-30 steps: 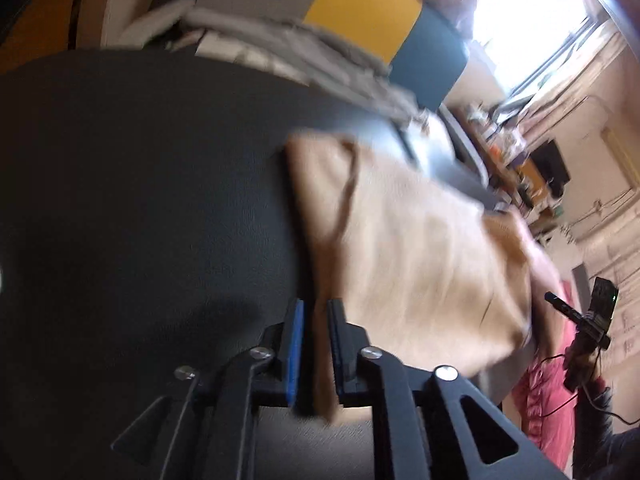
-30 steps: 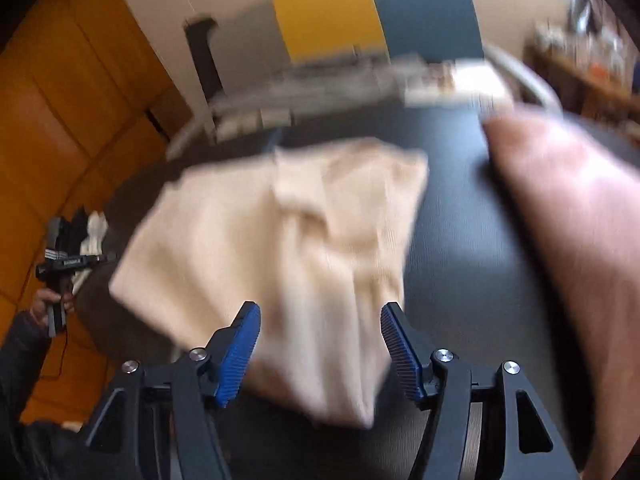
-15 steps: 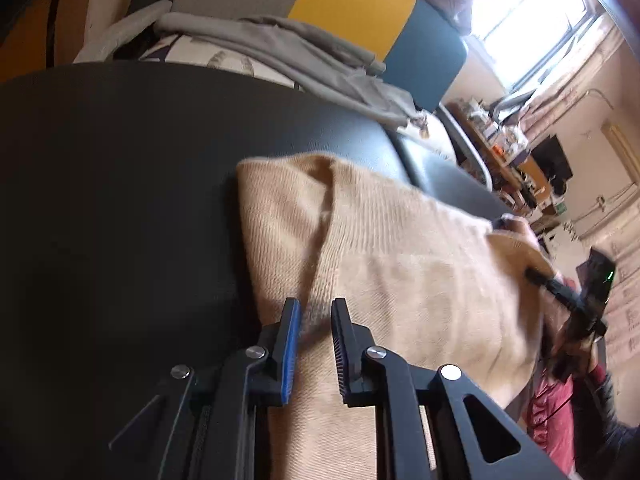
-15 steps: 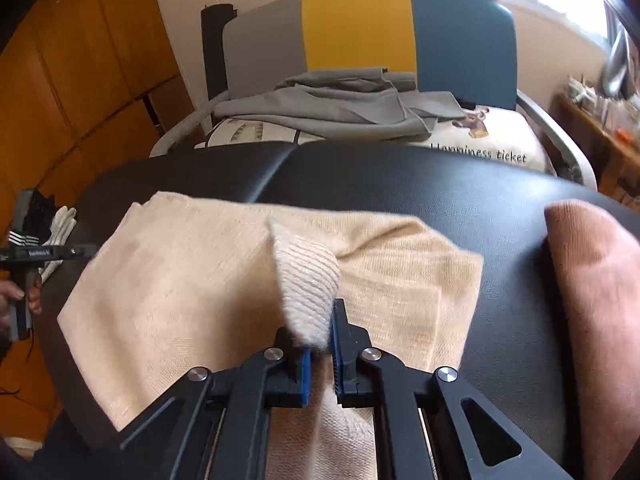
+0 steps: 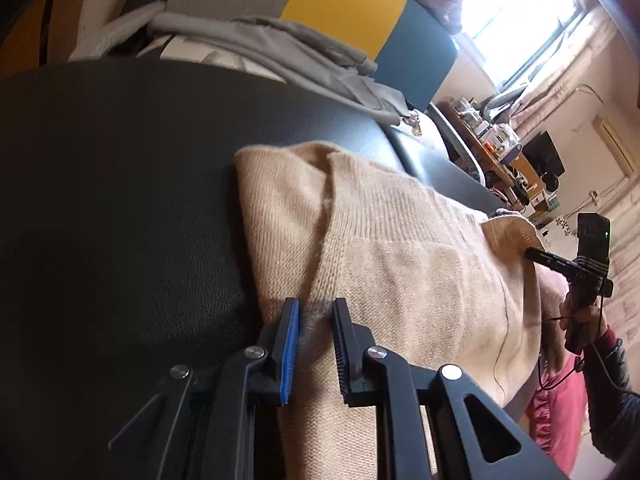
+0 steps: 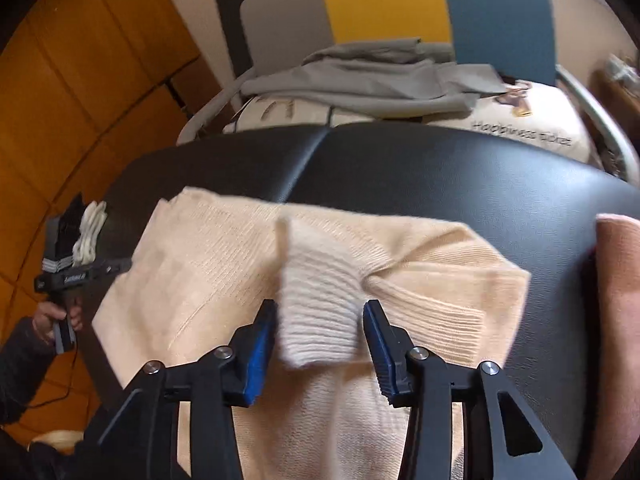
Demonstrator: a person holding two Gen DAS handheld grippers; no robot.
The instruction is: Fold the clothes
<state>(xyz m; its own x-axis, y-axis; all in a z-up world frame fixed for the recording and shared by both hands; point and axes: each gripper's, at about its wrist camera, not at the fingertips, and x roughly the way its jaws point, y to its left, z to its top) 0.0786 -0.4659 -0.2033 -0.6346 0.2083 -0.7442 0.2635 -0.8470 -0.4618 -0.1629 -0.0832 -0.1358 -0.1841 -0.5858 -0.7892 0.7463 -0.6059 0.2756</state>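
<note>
A beige knit sweater (image 5: 400, 248) lies folded on the black padded table (image 5: 120, 200). My left gripper (image 5: 315, 304) rests at the sweater's near left edge. Its jaws are narrow and pinch a fold of the knit. In the right wrist view the sweater (image 6: 208, 264) spreads across the table (image 6: 400, 168). Its ribbed sleeve cuff (image 6: 316, 280) stands up between the fingers of my right gripper (image 6: 320, 305). Those jaws are opening and the pads do not touch the cuff. Each view shows the other gripper at the sweater's far side: left gripper (image 6: 72, 276), right gripper (image 5: 588, 264).
A pinkish-brown garment (image 6: 620, 280) lies on the table's right end. Behind the table stands a chair with a grey, yellow and blue back (image 6: 384, 8), and grey clothes (image 6: 360, 76) are piled on its seat. An orange wooden wall (image 6: 60, 100) is at the left.
My right gripper swung in, shut on the sleeve cuff, then opened, leaving the cuff loose between its fingers. My left gripper brought the sweater's edge down onto the table and has stayed there.
</note>
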